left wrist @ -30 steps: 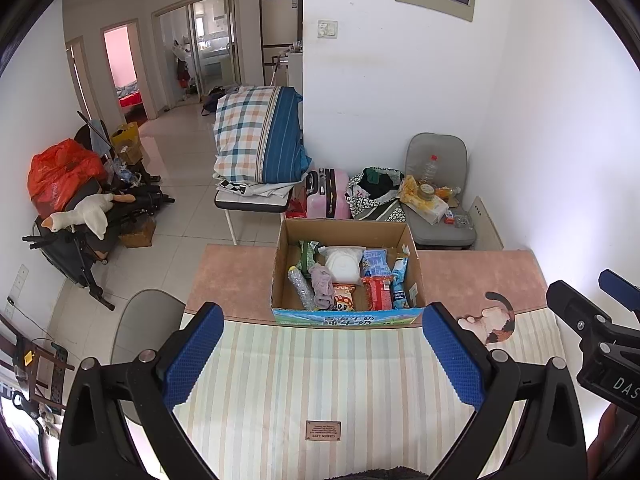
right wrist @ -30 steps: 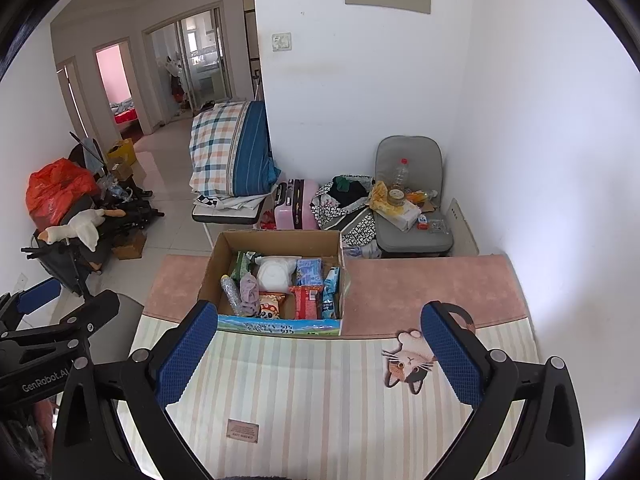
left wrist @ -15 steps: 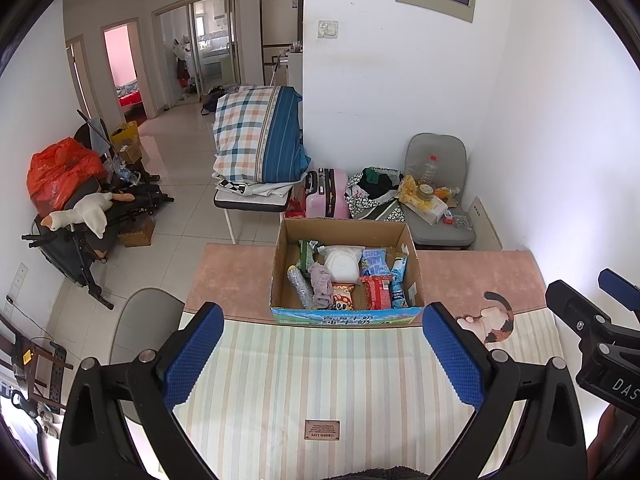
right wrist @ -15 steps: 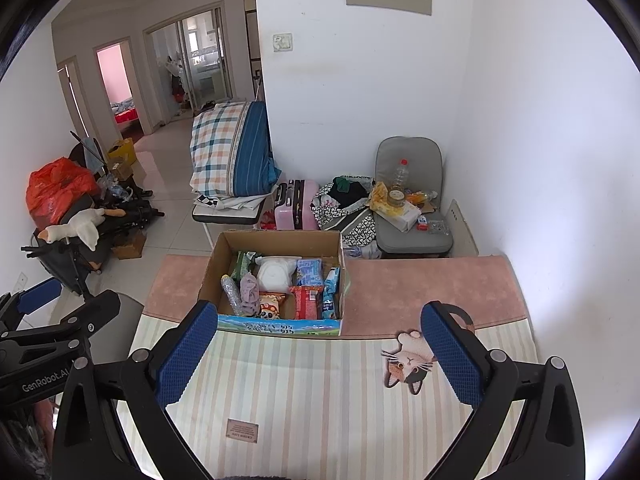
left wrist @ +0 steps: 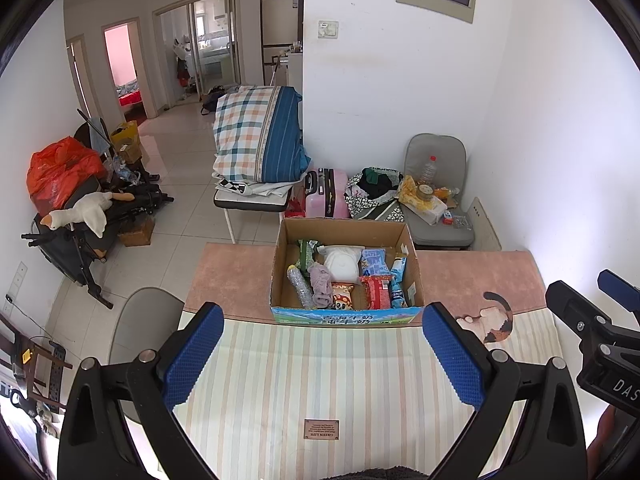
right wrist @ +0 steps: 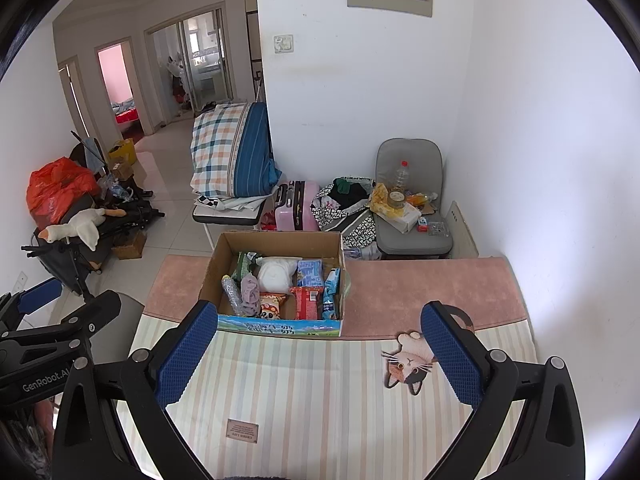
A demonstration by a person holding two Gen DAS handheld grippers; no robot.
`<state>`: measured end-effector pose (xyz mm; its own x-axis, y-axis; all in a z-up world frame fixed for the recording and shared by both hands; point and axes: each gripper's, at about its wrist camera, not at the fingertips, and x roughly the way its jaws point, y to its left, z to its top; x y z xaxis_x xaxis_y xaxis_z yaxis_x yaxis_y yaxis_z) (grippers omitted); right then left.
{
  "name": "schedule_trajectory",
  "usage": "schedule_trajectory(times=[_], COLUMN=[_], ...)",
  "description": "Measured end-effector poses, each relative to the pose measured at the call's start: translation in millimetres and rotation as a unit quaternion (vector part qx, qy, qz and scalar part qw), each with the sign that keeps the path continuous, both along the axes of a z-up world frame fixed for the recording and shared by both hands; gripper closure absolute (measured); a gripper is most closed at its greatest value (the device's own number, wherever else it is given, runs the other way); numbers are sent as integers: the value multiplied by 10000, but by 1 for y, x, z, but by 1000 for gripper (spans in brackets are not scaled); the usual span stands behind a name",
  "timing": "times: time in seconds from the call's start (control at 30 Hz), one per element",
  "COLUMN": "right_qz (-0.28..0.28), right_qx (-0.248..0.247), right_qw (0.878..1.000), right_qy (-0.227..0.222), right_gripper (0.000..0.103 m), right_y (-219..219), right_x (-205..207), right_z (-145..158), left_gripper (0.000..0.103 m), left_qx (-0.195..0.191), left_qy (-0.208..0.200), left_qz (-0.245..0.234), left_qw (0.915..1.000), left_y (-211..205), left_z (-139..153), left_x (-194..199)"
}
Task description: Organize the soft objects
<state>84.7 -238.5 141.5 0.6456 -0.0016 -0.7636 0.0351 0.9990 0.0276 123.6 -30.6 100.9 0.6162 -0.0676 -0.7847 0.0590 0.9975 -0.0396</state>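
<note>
An open cardboard box (left wrist: 414, 264) (right wrist: 212, 270) stands at the far middle of the striped mat. It holds a white soft pouch (left wrist: 342, 264) (right wrist: 274, 274), a crumpled mauve cloth (left wrist: 322, 284) (right wrist: 251, 290), snack packets (left wrist: 376, 292) (right wrist: 306, 302) and a crushed plastic bottle (left wrist: 300, 286) (right wrist: 232, 292). My left gripper (left wrist: 320, 354) is open and empty, well short of the box. My right gripper (right wrist: 318, 354) is open and empty too, to the box's near right.
A cat picture (right wrist: 408, 366) is printed on the mat's right side, and a small brown label (left wrist: 321, 429) sits near its front. Behind the table stand a grey chair (left wrist: 436, 200) with clutter, a pink suitcase (left wrist: 326, 194) and a folded plaid quilt (left wrist: 256, 136).
</note>
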Motion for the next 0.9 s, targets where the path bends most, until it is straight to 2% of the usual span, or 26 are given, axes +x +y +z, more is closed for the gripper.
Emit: schedule_trajectory(times=[0.9], right_qz=[74], right_qx=[-21], right_qw=[10000], right_qy=[6], right_gripper=[0], right_y=[3], right_x=[3], right_z=[4], left_gripper=[1], left_qx=[-57], left_qy=[7], left_qz=[22], left_qw=[10000], left_y=[-6], left_z=[1], left_x=[-2])
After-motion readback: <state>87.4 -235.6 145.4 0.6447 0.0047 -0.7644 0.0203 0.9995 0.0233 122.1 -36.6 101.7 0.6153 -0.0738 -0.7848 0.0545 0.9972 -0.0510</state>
